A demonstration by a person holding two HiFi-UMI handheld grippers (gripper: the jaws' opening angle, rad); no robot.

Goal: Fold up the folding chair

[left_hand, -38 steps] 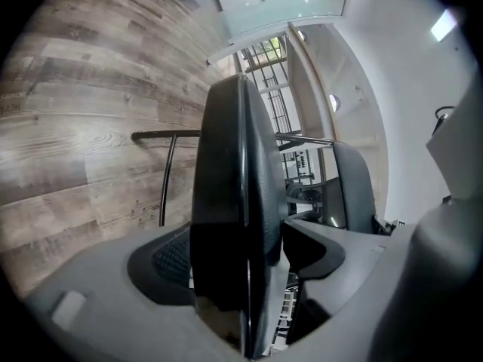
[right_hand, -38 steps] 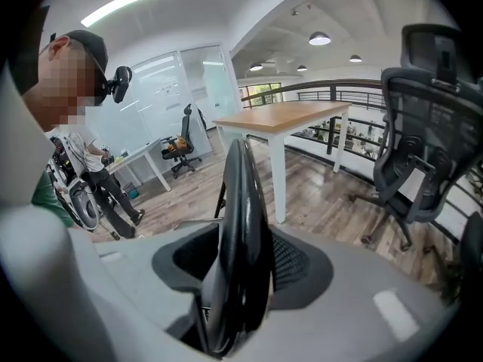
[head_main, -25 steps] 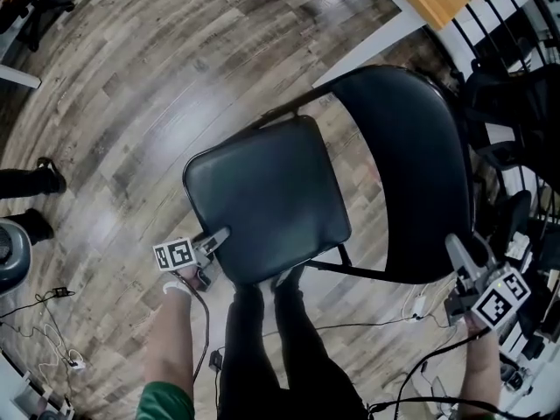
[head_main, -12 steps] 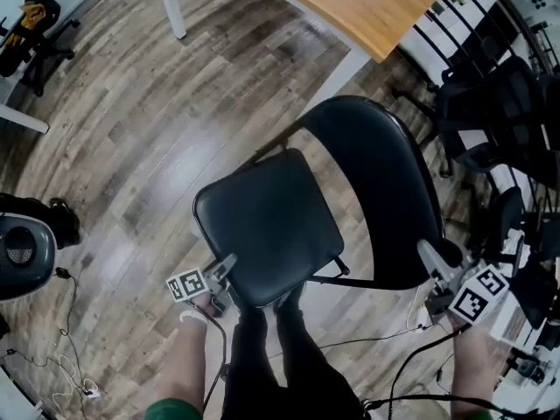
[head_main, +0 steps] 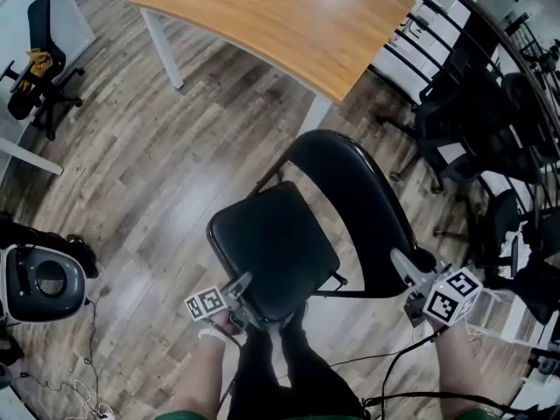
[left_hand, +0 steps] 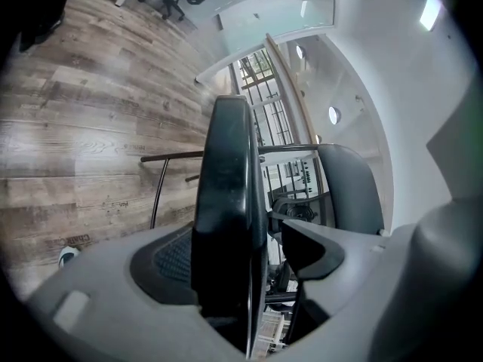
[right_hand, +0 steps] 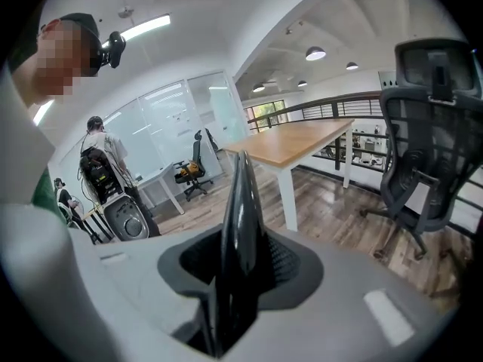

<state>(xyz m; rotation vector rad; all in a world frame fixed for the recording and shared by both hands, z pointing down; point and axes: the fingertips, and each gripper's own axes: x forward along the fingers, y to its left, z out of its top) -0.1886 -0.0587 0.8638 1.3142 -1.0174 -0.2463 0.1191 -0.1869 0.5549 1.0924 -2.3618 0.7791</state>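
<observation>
Black padding of the seat (head_main: 271, 243) was lodged between the jaws of the left tool (head_main: 238, 284). Its front edge was laid against one jaw, while a slit of daylight was left at the other, so the jaws were spread slightly wider than the edge and nothing was truly pinched. The right tool (head_main: 408, 266) had just been drawn tighter and was clamped on the side rim of the backrest (head_main: 359, 208), the thin dark edge being pressed between both pads.

Compared with a second earlier, both tools were found at the same spots on the folding chair (head_main: 319, 226), yet the chair was seen smaller and farther below the head view. More of the wooden worktop (head_main: 289, 24) beyond the tools had also been brought into sight. The seat's near edge seemed to have been carried upward with the left tool. From this the lift was judged to have begun. The seat was nevertheless still spread out in front of the backrest, so most of the fold was left to be done. The chair itself was stood directly ahead of the two tools on the plank floor (head_main: 157, 147), its seat by the left and its backrest by the right.
</observation>
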